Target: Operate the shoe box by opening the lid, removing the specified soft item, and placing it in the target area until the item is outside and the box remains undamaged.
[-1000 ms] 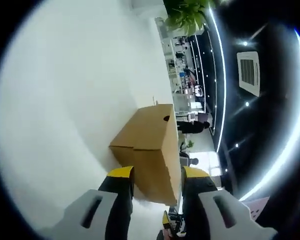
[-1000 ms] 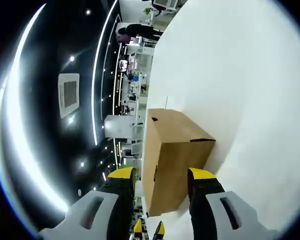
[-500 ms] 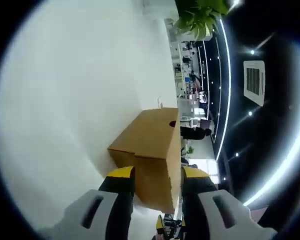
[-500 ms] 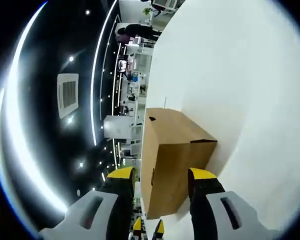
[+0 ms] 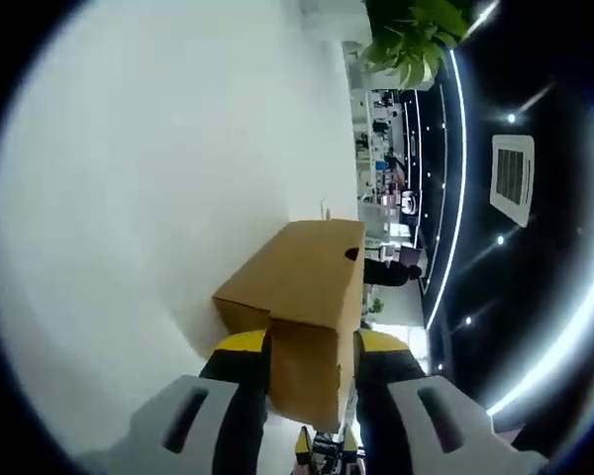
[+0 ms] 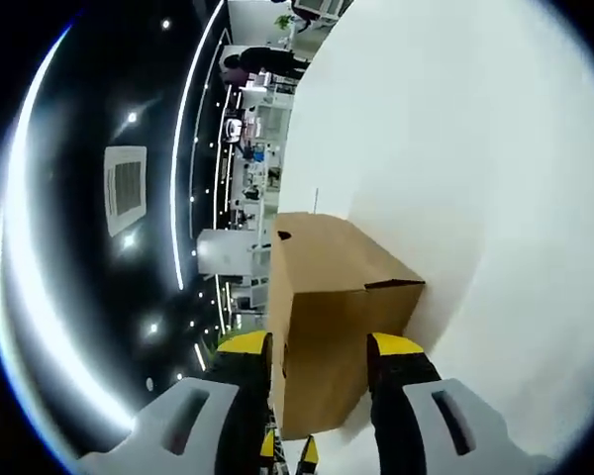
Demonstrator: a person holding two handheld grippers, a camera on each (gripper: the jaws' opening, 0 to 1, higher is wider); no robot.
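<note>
Now the closed brown cardboard shoe box [image 5: 307,307] on the white table [image 5: 129,198] is flanked by the spread left gripper [image 5: 305,348] and the spread right gripper [image 6: 317,351], one at each end; contact cannot be told.

Shoe box [image 5: 312,297] on the table [image 5: 148,178], between each hand-held gripper's jaws.

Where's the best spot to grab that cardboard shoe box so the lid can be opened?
Probably the lid's overhanging edge at the near end of the shoe box, approached end-on, where the left gripper straddles it. The seam there marks where lid meets base.
</note>
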